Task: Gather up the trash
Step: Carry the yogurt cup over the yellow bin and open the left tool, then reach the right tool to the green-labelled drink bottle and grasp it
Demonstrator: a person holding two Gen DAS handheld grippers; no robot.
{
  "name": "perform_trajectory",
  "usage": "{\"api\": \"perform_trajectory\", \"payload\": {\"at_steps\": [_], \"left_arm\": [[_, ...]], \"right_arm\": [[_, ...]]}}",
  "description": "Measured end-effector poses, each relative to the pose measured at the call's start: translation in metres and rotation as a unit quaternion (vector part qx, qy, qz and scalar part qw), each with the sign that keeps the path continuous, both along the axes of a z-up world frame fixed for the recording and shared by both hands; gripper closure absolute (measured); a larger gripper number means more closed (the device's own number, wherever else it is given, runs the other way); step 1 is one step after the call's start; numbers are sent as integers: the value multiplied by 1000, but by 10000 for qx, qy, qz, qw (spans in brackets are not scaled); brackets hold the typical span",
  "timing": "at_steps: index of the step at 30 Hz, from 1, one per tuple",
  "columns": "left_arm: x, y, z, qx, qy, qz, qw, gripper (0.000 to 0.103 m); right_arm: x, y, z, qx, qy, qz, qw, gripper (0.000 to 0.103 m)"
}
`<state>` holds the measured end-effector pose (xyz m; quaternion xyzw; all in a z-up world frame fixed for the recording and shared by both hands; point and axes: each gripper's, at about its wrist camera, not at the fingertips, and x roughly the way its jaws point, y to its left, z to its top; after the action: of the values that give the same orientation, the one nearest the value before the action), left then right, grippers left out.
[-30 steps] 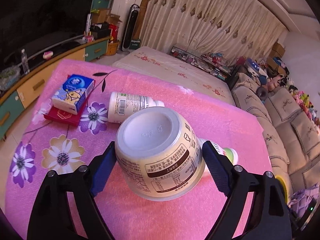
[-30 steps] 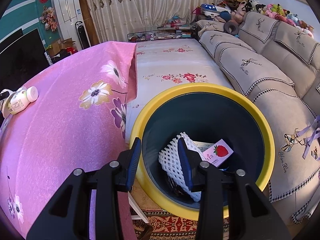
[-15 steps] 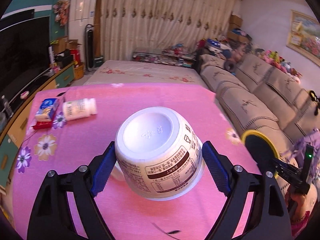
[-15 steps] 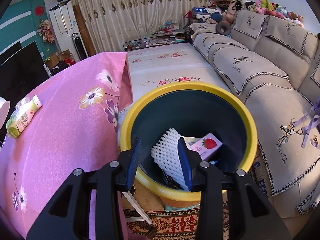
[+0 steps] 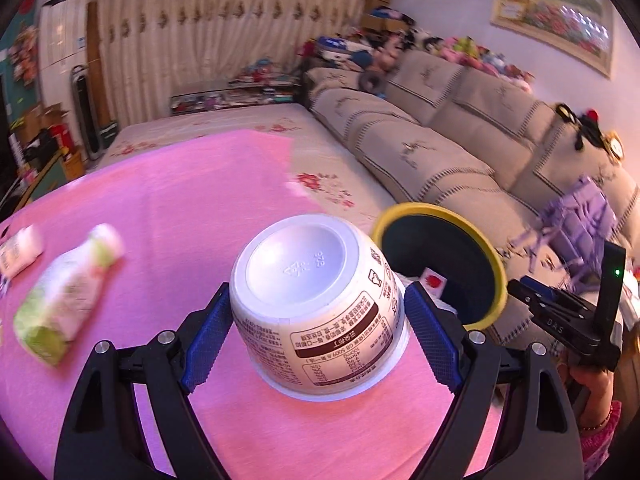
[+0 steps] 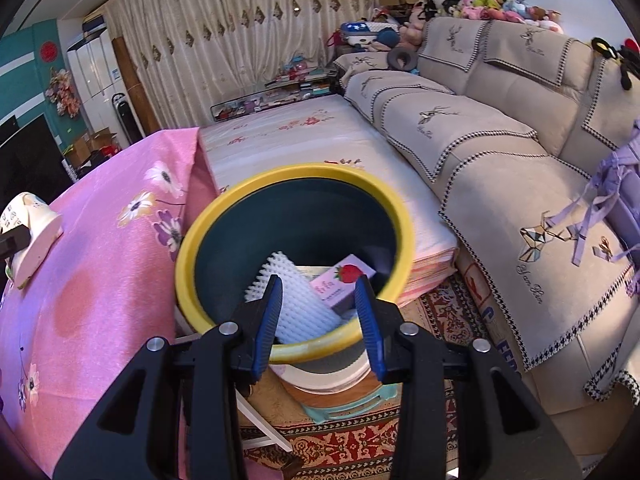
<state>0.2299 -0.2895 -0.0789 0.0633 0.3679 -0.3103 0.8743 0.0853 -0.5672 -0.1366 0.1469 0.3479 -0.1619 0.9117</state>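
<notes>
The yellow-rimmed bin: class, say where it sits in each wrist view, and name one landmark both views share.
Left wrist view: the bin is at centre right, beyond the cup that the left gripper holds.
Right wrist view: the bin fills the centre, just above the open right gripper.
Shared landmark: the strawberry box inside the bin.

Both grippers share one build: the left gripper (image 5: 318, 316) and the right gripper (image 6: 319, 318) have matte black, openwork arms with triangular cut-outs, round silver screws at the joints, and blue ribbed finger pads (image 5: 206, 338). The right unit's side bears white lettering and a small green light. The person's hand (image 5: 592, 384) shows bare skin, a thin bracelet and a pink sleeve.
</notes>
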Motion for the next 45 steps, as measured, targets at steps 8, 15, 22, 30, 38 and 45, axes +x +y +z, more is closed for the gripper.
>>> {"api": "perform_trajectory", "payload": {"at_steps": [8, 15, 22, 30, 38, 45], "left_arm": [[-12, -114, -14, 317, 179, -865, 9956, 19], [5, -188, -41, 688, 415, -1104, 9906, 19], [26, -220, -64, 890, 553, -1093, 9885, 19], [35, -215, -61, 800, 566, -1039, 9897, 10], [12, -131, -7, 300, 275, -784, 9961, 8], [-17, -5, 27, -28, -30, 28, 10000, 5]], "right_arm": [[-19, -29, -6, 69, 23, -313, 9995, 67], [-29, -48, -11, 113, 40, -510, 9986, 67], [-37, -58, -14, 125, 74, -639, 9978, 67], [-35, -52, -14, 132, 109, -603, 9980, 67], [-28, -34, -9, 111, 103, -444, 9989, 66], [-7, -4, 0, 67, 94, -71, 9999, 65]]}}
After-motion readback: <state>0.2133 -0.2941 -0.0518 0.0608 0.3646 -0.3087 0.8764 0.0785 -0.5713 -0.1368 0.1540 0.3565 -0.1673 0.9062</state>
